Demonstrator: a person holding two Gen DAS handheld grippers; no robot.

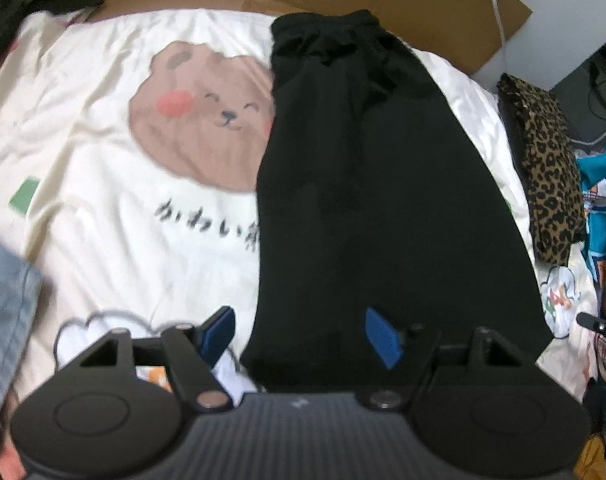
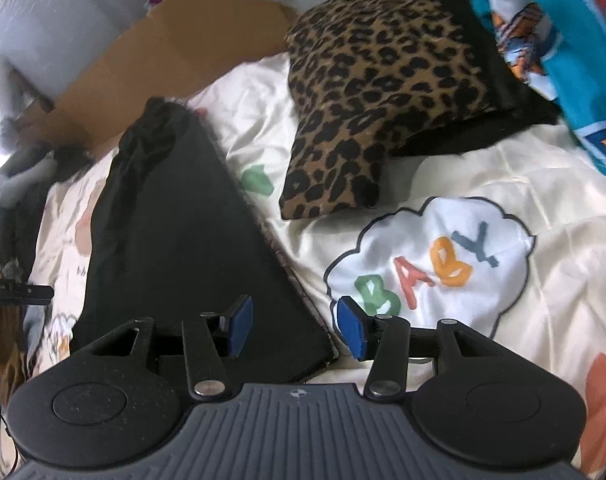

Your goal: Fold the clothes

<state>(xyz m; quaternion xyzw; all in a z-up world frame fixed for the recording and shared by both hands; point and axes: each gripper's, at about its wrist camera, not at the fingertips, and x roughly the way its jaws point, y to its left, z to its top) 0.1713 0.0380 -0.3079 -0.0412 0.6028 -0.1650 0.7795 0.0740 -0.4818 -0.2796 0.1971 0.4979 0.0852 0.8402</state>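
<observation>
Left hand-held gripper [image 1: 299, 336] jaws apart, straddling near left corner of black pants [image 1: 383, 184], no clamp. Right hand-held gripper [image 2: 295, 328] jaws apart, over pants' near right corner. Pants flat on cream bed sheet [image 1: 95, 128]; leopard-print garment [image 2: 375, 80] near, right side.

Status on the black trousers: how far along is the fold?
Done: the black trousers lie flat on the cartoon bedsheet, apparently folded lengthwise, leg on leg. In hand: nothing gripped. The left claw straddles the near left corner, the right claw the near right corner, both open. Left: grip the hem and fold towards the waistband. The leopard-print garment looks already folded.
</observation>
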